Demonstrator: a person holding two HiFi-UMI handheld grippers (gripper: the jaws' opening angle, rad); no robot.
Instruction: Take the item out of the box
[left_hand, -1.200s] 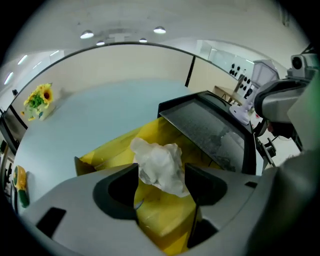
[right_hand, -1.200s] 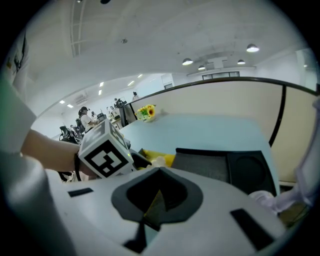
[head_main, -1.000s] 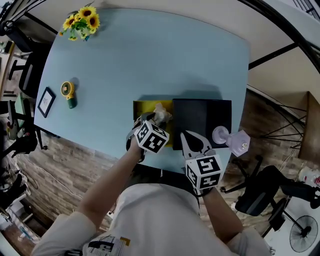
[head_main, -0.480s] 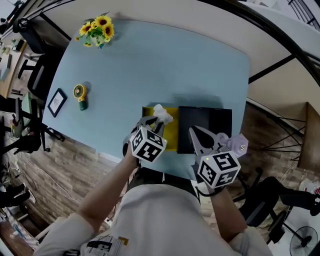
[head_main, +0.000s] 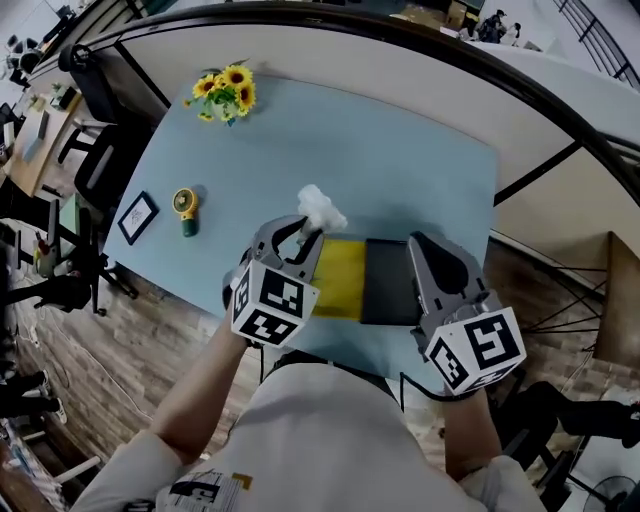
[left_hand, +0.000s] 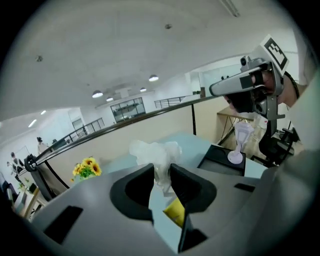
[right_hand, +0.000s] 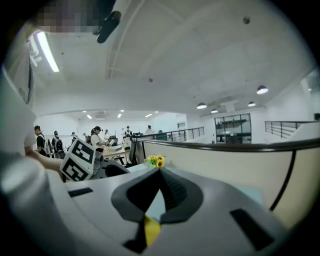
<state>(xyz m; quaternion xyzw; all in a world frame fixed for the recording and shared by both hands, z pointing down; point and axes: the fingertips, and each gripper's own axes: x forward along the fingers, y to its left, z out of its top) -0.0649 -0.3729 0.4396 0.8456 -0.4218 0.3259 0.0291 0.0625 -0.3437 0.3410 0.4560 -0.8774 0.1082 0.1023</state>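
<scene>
A crumpled white item is pinched in my left gripper, which holds it above the table beyond the far end of the open yellow box. In the left gripper view the white item sits squeezed between the two dark jaws of that gripper, with the yellow box below. My right gripper hovers over the black lid with its jaws together and nothing in them. From its own view, the right gripper has its tips meeting.
A sunflower bunch stands at the table's far left corner, with a small yellow fan and a framed picture near the left edge. A lavender goblet stands on the black lid. Chairs stand around the blue table.
My left gripper closed on the white item and lifted it out of the yellow box, toward the table's far side. The right gripper rose and shut, and the goblet left the head view.
</scene>
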